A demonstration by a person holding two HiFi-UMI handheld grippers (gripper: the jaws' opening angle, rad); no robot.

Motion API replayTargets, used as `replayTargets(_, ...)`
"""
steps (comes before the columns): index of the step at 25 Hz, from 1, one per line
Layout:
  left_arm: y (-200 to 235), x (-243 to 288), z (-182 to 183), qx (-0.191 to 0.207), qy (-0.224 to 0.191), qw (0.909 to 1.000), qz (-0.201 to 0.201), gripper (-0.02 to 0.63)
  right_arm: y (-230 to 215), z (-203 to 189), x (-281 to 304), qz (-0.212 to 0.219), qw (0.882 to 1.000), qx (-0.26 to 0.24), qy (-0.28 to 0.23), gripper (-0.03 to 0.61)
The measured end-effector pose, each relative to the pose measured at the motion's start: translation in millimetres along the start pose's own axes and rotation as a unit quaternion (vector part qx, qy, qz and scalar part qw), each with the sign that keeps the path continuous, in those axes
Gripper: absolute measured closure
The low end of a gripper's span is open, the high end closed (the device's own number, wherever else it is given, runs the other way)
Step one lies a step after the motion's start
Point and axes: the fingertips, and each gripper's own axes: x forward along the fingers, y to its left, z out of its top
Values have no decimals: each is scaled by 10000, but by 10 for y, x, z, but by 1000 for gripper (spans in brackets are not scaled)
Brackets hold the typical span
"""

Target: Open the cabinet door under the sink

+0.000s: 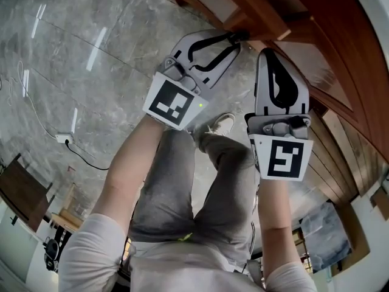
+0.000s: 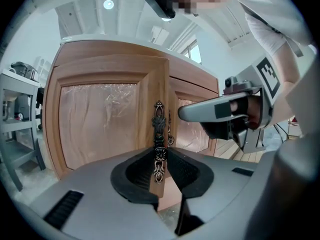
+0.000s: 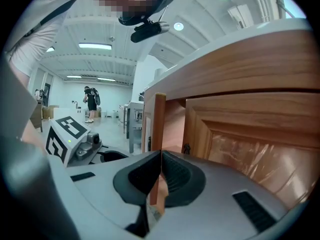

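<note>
Cabinet door [image 2: 100,124]: below the desk top, ajar. Rigid wood, hinged, likely swings lightly. Best hold is the ornate metal handle [image 2: 158,121], small and probably slippery. Left gripper [image 2: 160,155] clamps it; right gripper [image 3: 161,155] closed, empty.

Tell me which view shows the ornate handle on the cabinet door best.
The left gripper view: the ornate handle stands upright and sharp between the left hand-held gripper's jaws, which grip it. In the head view that gripper mostly hides it. The right gripper view shows only the cabinet door's edge, not this handle.
</note>
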Motion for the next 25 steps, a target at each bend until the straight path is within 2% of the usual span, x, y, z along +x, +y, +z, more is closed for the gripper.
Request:
replayTargets(6, 9, -154, -68, 63, 100, 9998, -189, 525, 38, -49, 171, -120, 9999, -32, 43, 546)
replayTargets(13, 42, -296, -119, 21, 261, 9993, -280, 523, 89, 63, 401, -89, 9980, -626, 37, 546)
replayTargets(18, 48, -425, -153, -69, 335, 9990, -297, 523, 214, 63, 426, -89, 9967, -798, 77, 548)
replayTargets(22, 60, -569, -192, -56, 336, 9989, -319, 523, 393, 38, 427, 155, 9962, -847, 128, 548)
replayTargets(25, 84, -706, -213, -208, 368, 9988, -229, 523, 533, 53, 415, 307, 9961, -810, 161, 548)
